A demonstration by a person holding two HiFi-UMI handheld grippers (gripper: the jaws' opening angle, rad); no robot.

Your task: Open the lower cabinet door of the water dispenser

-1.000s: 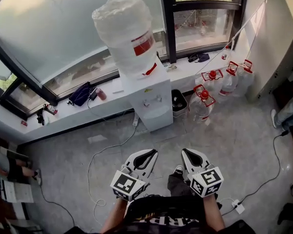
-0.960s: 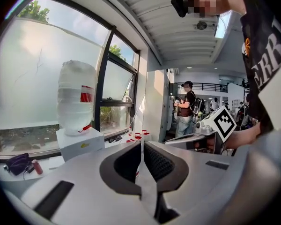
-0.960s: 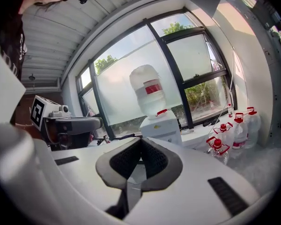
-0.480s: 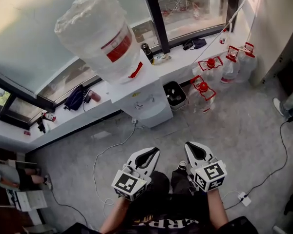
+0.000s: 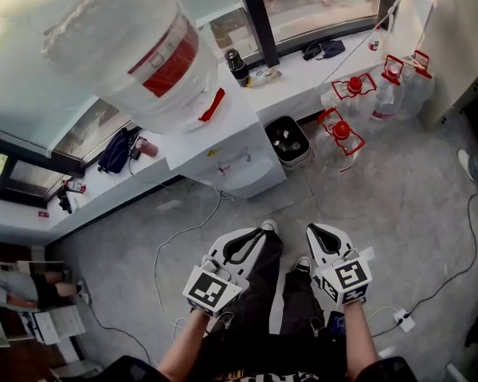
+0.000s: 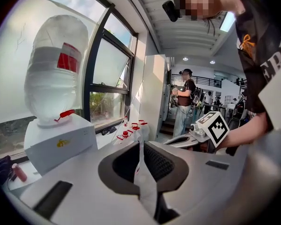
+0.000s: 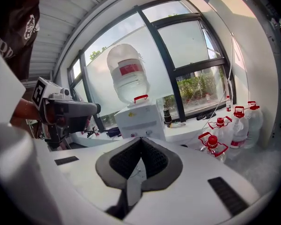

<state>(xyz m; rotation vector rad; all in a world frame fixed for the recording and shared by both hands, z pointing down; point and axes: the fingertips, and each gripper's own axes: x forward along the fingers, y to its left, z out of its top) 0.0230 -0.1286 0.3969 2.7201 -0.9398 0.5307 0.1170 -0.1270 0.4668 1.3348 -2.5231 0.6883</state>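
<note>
Against the white window ledge stands the water dispenser (image 5: 233, 153), well ahead of both grippers. An upturned water bottle (image 5: 135, 50) with a red label sits on its top, wrapped in film; how full it is cannot be read. The lower cabinet door (image 5: 255, 183) shows from the head view only as a steeply foreshortened strip below the taps. Just beside the dispenser is a black bin (image 5: 268, 134) holding a few pale scraps. Near it on the floor are three clear jugs (image 5: 346, 134) with red caps and handles, their fill level unclear. A dark bottle (image 5: 236, 64) stands upright on the ledge. The left gripper (image 5: 257, 231) and right gripper (image 5: 315, 230) hover above the person's legs, each clenched with its pads together and nothing between them.
</note>
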